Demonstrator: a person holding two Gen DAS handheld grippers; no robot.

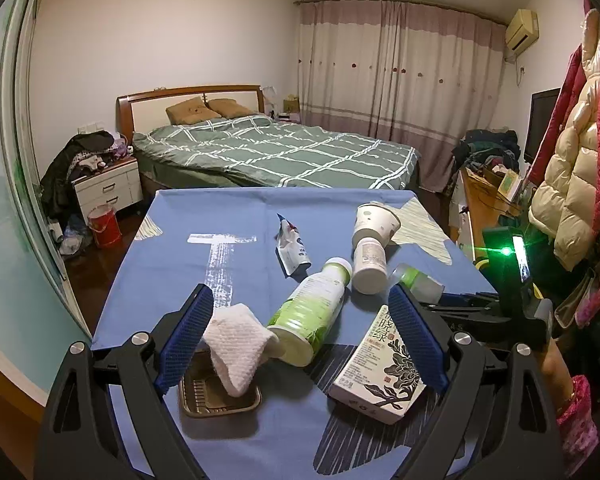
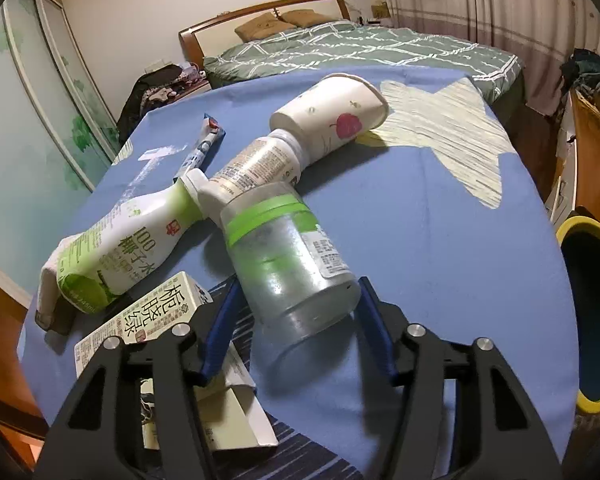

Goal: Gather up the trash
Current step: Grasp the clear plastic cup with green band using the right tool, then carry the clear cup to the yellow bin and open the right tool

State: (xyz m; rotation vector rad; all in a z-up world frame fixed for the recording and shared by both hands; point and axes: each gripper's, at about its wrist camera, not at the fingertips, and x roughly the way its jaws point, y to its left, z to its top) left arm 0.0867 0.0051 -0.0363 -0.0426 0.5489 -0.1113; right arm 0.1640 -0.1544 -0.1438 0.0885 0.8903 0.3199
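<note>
The right gripper (image 2: 296, 320) brackets the clear jar (image 2: 288, 260), jaws wide, not visibly clamping. The jar touches the white pill bottle (image 2: 256, 168); lifting may roll it. Left gripper (image 1: 300, 336) hangs open, empty.

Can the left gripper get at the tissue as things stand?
Probably yes. The left gripper is open, and the tissue lies draped over the brown tray just inside its left jaw, nothing on top of it. The green bottle touches its right edge and may get nudged.
</note>
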